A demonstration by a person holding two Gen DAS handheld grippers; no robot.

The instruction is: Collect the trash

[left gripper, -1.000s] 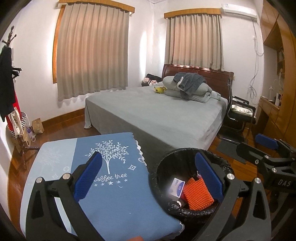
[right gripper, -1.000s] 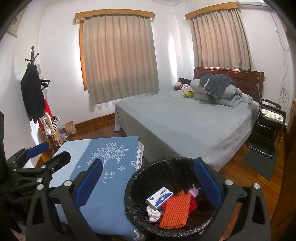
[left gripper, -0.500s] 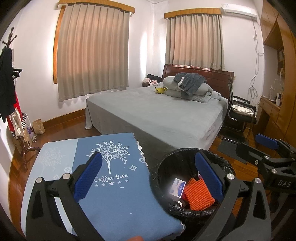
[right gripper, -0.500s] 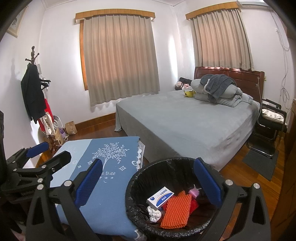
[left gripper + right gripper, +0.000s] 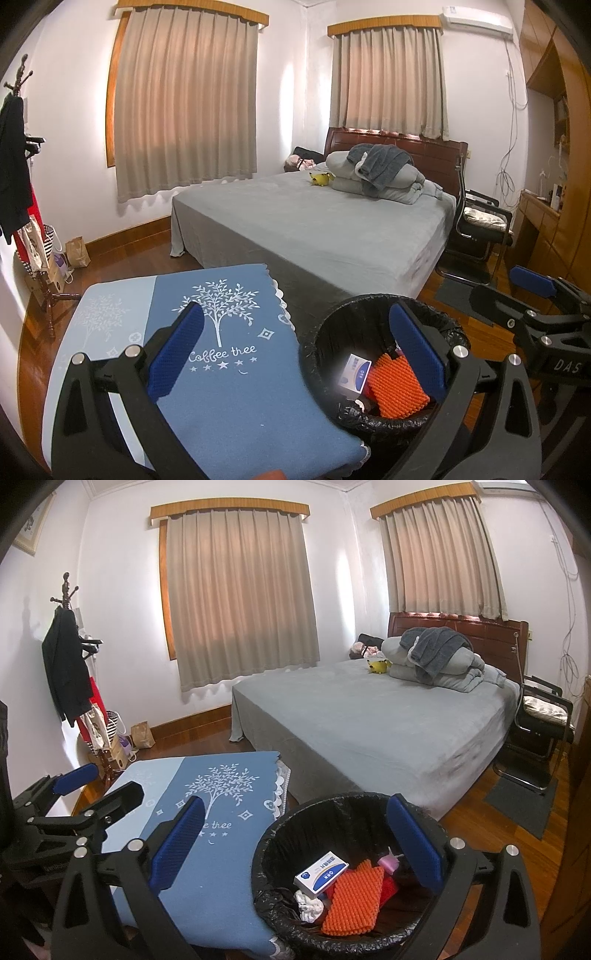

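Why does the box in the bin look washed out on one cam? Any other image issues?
Left wrist: white box in the trash bin is blown out by glare, print unreadable; strong fisheye bends the curtains. Right wrist: same box evenly lit, blue print visible; dark vignette at the corners.

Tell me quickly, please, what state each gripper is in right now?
Left gripper: open, holding nothing.
Right gripper: open, holding nothing.
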